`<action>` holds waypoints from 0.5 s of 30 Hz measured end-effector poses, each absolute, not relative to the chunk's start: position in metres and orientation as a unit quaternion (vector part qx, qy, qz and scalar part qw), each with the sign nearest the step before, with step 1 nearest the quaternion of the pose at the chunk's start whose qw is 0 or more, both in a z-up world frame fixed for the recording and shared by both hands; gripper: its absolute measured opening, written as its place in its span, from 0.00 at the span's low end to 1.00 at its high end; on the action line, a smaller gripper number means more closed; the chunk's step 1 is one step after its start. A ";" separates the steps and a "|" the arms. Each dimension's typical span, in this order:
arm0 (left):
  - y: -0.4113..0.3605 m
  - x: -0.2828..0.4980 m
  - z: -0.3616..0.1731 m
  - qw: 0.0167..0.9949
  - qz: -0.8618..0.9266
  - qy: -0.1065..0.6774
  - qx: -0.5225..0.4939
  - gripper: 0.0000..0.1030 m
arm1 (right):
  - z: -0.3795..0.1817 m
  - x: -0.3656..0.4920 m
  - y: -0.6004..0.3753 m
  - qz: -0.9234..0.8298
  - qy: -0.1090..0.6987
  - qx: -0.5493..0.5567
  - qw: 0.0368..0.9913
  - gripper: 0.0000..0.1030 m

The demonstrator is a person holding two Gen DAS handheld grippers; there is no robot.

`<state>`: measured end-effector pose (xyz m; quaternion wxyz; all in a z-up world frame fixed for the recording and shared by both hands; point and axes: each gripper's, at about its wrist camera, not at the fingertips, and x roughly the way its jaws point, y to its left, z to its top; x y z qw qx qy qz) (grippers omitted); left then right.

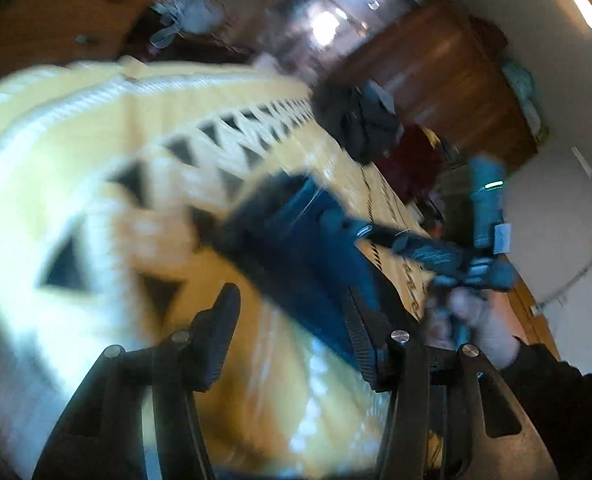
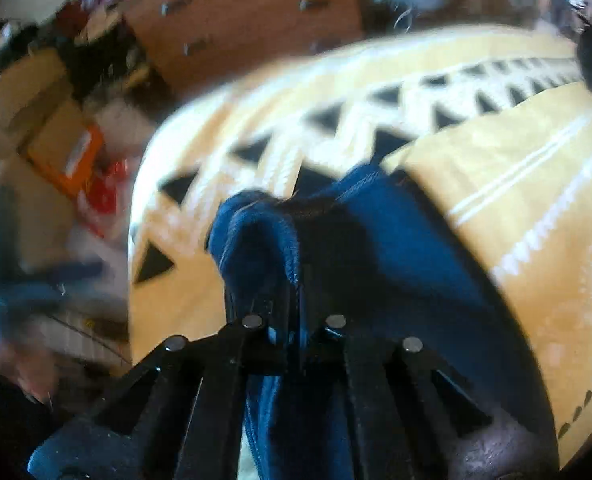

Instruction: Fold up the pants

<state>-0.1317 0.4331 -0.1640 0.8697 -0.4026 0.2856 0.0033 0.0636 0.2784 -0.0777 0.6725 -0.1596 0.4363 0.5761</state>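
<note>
while dark clothes (image 1: 356,124) crowd the yellow bedspread (image 1: 96,152), blue pants (image 2: 376,248) sprawl.

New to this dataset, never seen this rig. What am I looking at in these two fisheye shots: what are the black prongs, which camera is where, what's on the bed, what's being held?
There is no robot here. A person holds a two-finger gripper in each hand, and each gripper carries a fisheye camera looking forward along its fingers. The black prongs at the bottom of each picture are those fingers.

The left wrist view shows the left gripper with its jaws apart and nothing pressed between them. Farther off in that view you see the person's right hand holding the other tool.

The right wrist view shows the right gripper shut on a bunched fold of the blue pants.

The pants lie on a yellow bedspread with white bands and black triangles. A dark heap of clothes sits farther along the bed. Both pictures are motion-blurred, so finer detail cannot be read.
</note>
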 end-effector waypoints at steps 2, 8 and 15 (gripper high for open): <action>0.434 -0.103 -0.172 0.863 -0.005 0.305 -0.403 0.52 | -0.060 0.066 0.261 0.574 0.424 -0.136 0.687 0.03; 0.448 -0.039 -0.162 0.863 -0.039 0.264 -0.429 0.52 | -0.038 0.048 0.253 0.584 0.392 -0.135 0.698 0.03; 0.500 -0.081 -0.184 0.837 0.092 0.238 -0.485 0.50 | -0.080 0.027 0.295 0.631 0.424 -0.154 0.631 0.26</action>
